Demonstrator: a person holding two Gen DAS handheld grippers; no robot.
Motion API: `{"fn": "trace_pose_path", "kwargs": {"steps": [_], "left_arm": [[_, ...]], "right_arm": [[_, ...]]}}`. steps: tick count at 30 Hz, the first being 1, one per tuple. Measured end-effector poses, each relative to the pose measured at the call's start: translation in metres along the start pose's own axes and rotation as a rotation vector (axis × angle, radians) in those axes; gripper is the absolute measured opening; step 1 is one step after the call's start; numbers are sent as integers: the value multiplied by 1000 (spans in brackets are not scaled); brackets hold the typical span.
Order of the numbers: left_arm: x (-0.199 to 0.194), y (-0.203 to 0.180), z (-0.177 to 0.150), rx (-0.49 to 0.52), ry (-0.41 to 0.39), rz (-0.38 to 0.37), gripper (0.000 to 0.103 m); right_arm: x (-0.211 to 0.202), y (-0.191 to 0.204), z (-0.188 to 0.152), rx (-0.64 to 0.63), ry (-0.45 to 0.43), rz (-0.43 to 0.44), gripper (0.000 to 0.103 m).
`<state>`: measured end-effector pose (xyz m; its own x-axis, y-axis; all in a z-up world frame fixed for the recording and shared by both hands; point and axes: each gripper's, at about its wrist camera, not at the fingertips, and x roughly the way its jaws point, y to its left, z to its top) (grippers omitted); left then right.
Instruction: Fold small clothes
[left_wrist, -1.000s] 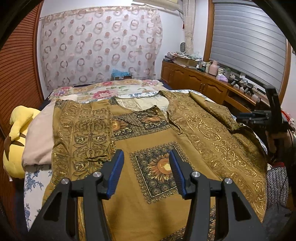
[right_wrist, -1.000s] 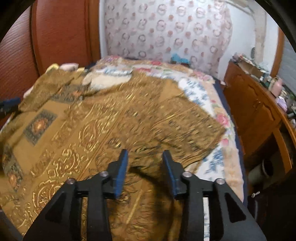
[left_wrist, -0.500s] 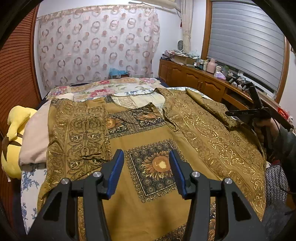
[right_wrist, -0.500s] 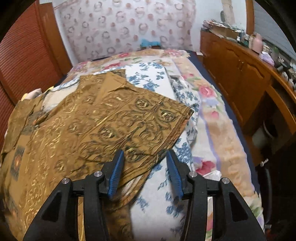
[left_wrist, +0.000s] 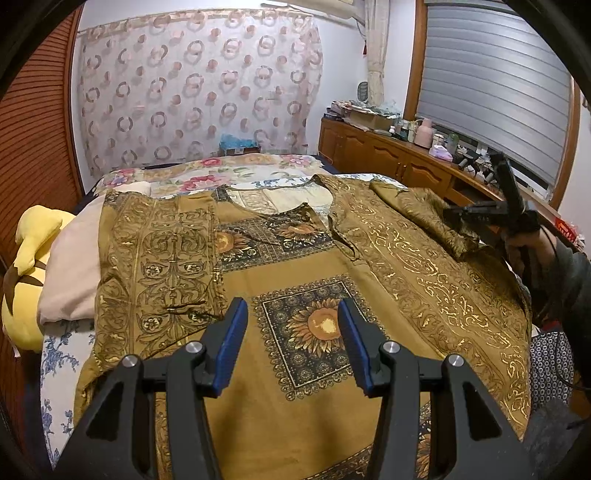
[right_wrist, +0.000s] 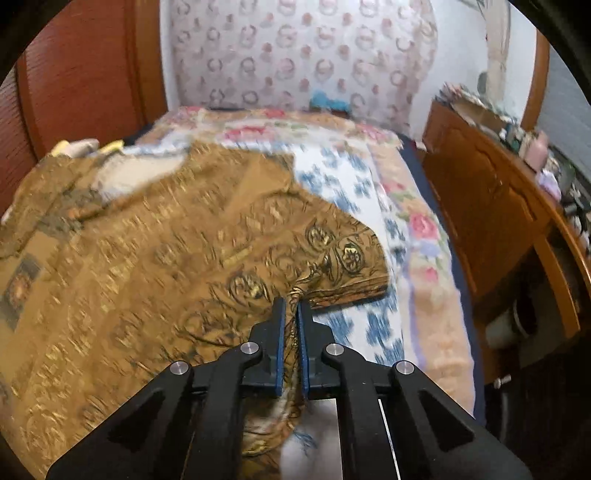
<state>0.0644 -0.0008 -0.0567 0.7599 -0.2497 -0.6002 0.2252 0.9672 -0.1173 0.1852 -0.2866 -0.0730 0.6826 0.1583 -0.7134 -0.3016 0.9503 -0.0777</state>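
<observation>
1. Garment first: your gold-brown patterned tunic (left_wrist: 295, 398) lies spread front-up on the bed (left_wrist: 236, 173). Its neckline points at the curtain (left_wrist: 192, 92) and its hem comes toward you.
2. Sleeve on the pillow side (left_wrist: 159, 258) is already folded in over the tunic body, so that half looks done. Far-side sleeve (right_wrist: 332, 258) is the one left out.
3. Right gripper (right_wrist: 290, 310): jaws together, clamped on a bunched pinch of that sleeve near its cuff edge. Cloth puckers up between the blue pads (right_wrist: 279, 343). Grip sits at the cuff probably so the whole sleeve swings over as one flap.
4. Right wrist view is smeared, so fine detail of the cloth is hard to read; the pinch itself is clear.
5. Left gripper (left_wrist: 291, 332): jaws apart, nothing between them. It hovers over the sunflower square (left_wrist: 317, 328) on the tunic chest. Can't tell if it touches the cloth. Likely parked there to pin the body while you pull the sleeve.
6. Next step, my guess: carry the pinched sleeve across toward the tunic's middle, mirroring the folded one.
7. Risk: thin slick-looking fabric, small pinch, could slip out or drag the body off square.
8. Yellow plush (left_wrist: 26, 266) and pillow (left_wrist: 70, 273) sit beside the tunic, clear of the fold.
</observation>
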Motion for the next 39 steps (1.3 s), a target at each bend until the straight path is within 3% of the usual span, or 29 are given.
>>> {"fn": "trace_pose_path", "kwargs": {"steps": [8, 9, 11, 13, 19, 25, 30, 39], "left_arm": [[-3, 3, 1, -4, -3, 2, 50], [-4, 4, 1, -5, -5, 3, 50], [-6, 6, 2, -6, -9, 6, 50], [-6, 9, 2, -9, -11, 9, 50], [-1, 22, 7, -15, 2, 27, 50], [15, 48, 21, -13, 35, 67, 50], [27, 77, 39, -8, 52, 115, 50], [56, 134, 68, -31, 92, 183, 50]], "right_arm": [[-30, 86, 32, -149, -91, 133, 6], [-33, 94, 34, -161, -99, 143, 10], [-38, 106, 38, -179, -119, 142, 40], [-38, 107, 41, -176, -128, 135, 53], [-22, 73, 36, -120, -78, 66, 53], [26, 34, 32, -72, 45, 4, 53], [58, 16, 35, -60, 104, 9, 53], [89, -7, 57, -38, 130, 25, 53]]}}
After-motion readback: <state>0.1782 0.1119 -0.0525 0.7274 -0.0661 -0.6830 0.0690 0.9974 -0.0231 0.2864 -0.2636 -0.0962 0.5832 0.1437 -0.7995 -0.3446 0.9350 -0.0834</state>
